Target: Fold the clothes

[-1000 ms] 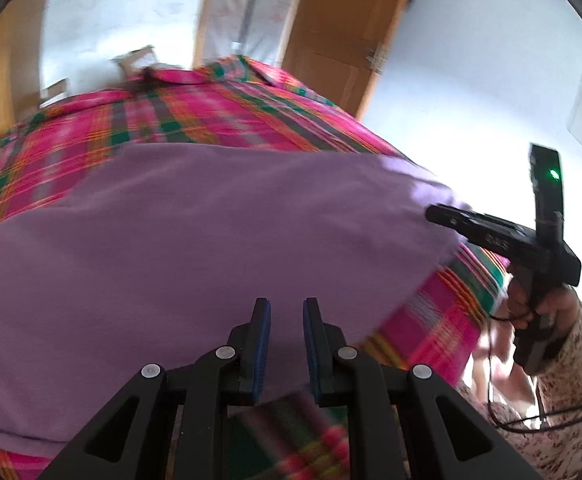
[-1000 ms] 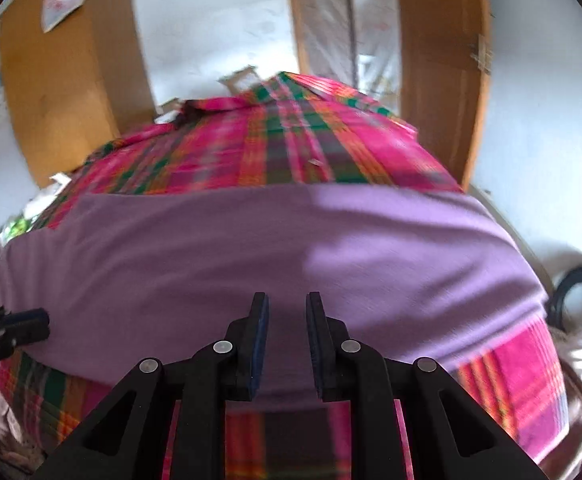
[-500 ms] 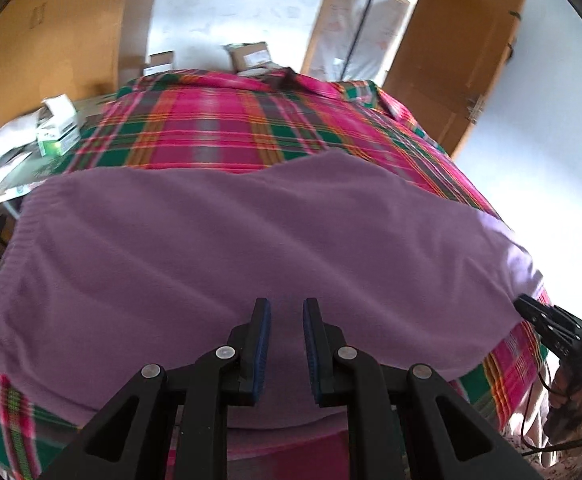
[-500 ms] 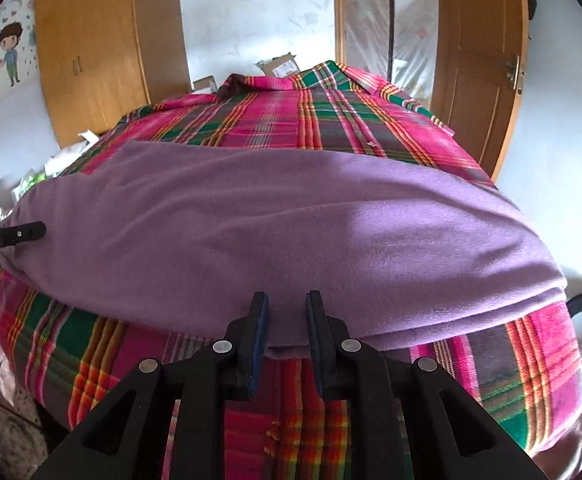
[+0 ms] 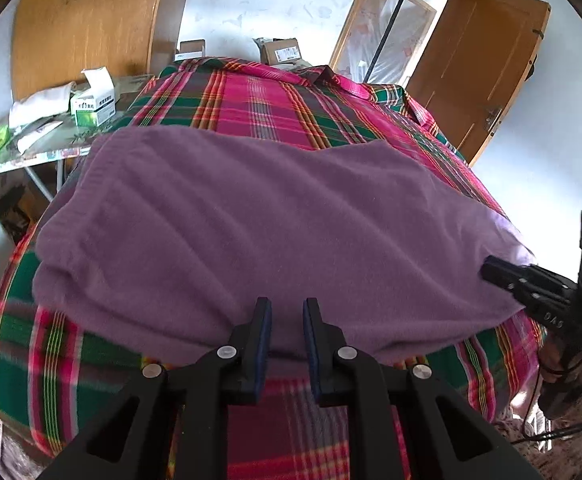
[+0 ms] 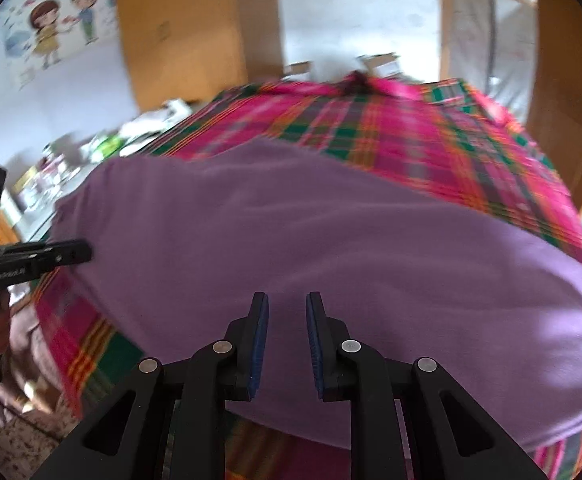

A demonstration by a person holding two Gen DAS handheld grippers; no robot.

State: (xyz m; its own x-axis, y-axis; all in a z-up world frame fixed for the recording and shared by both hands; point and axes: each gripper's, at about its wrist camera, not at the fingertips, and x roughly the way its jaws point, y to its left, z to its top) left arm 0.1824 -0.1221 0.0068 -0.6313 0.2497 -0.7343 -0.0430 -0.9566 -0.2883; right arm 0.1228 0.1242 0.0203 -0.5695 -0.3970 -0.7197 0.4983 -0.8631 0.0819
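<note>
A purple garment lies spread flat across the bed, folded into a wide band. My left gripper hovers over its near edge, fingers a little apart with nothing between them. In the right wrist view the same garment fills the middle, and my right gripper stands above its near edge, open and empty. The right gripper also shows at the garment's right end, held by a hand. The left gripper shows with its tip at the garment's left end.
The bed wears a pink, green and orange plaid sheet. A side table with boxes and papers stands left of the bed. Wooden wardrobe and open door lie beyond, with cardboard boxes past the bed's far end.
Both cameras have drawn back and swung left, so the garment's left end and the side table now show. The right wrist view is blurred with motion. Finger gaps look unchanged.
</note>
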